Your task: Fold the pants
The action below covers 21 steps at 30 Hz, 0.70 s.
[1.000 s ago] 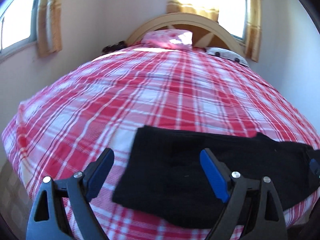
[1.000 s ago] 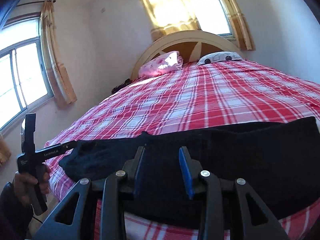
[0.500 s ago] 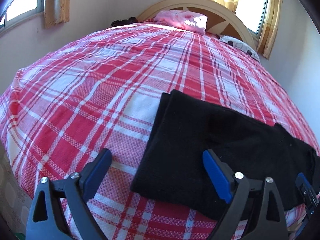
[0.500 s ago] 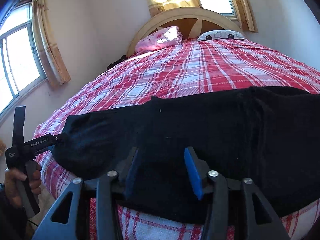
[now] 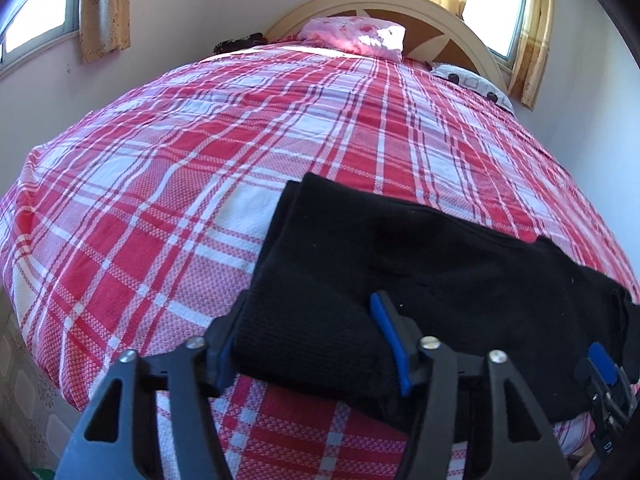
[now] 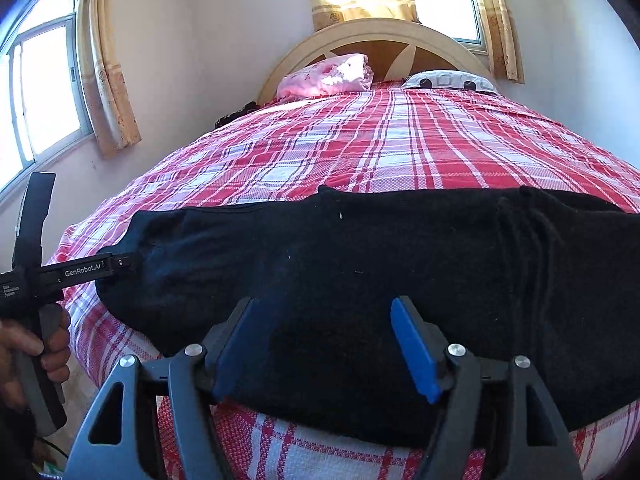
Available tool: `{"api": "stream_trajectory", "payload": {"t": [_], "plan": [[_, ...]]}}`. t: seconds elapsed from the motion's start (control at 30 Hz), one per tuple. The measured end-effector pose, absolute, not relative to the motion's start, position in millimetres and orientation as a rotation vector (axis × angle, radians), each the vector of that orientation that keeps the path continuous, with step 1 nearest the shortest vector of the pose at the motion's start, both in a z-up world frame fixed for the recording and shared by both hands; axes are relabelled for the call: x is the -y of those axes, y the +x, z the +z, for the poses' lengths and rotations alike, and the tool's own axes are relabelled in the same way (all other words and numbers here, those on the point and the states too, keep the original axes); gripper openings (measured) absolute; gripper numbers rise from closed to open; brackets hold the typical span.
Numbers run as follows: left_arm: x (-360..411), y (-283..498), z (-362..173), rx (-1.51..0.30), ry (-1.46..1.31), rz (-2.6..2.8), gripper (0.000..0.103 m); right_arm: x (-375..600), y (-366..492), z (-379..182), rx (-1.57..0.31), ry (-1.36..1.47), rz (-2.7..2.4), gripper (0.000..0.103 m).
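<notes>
Since a second ago, left gripper jaws narrowed onto the black pants' near corner, apparently pinching; right gripper widened, unclamped over them. Soft, limp knit across the bed's foot; take corners

Both wrist cameras sit low at the bed's foot edge, close over the black pants – facing the headboard; both views share these.
</notes>
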State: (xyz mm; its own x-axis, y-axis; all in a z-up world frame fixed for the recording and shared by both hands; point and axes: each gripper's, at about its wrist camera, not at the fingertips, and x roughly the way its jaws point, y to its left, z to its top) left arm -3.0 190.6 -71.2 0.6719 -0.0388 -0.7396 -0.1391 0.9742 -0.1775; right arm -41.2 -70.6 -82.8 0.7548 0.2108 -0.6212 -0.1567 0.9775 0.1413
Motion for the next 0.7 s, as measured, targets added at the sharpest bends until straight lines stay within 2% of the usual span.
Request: {"api": "stream_trajectory", "payload": {"t": [0.07, 0.23, 0.43, 0.7], "plan": [[-199, -3, -71, -0.839, -0.286, 0.026, 0.053, 71, -42, -83, -0.686, 0.084, 0.201, 0.071], [-216, -7, -71, -0.833, -0.475, -0.062, 0.036, 73, -44, -82, -0.682, 0.098, 0.211, 0.071], [-205, -7, -62, -0.812, -0.458, -0.054, 0.029, 75, -44, -81, -0.68, 0.099, 0.224, 0.071], [-162, -4, 10, -0.64, -0.31, -0.135, 0.028, 124, -66, -40, -0.531, 0.264, 0.209, 0.071]]}}
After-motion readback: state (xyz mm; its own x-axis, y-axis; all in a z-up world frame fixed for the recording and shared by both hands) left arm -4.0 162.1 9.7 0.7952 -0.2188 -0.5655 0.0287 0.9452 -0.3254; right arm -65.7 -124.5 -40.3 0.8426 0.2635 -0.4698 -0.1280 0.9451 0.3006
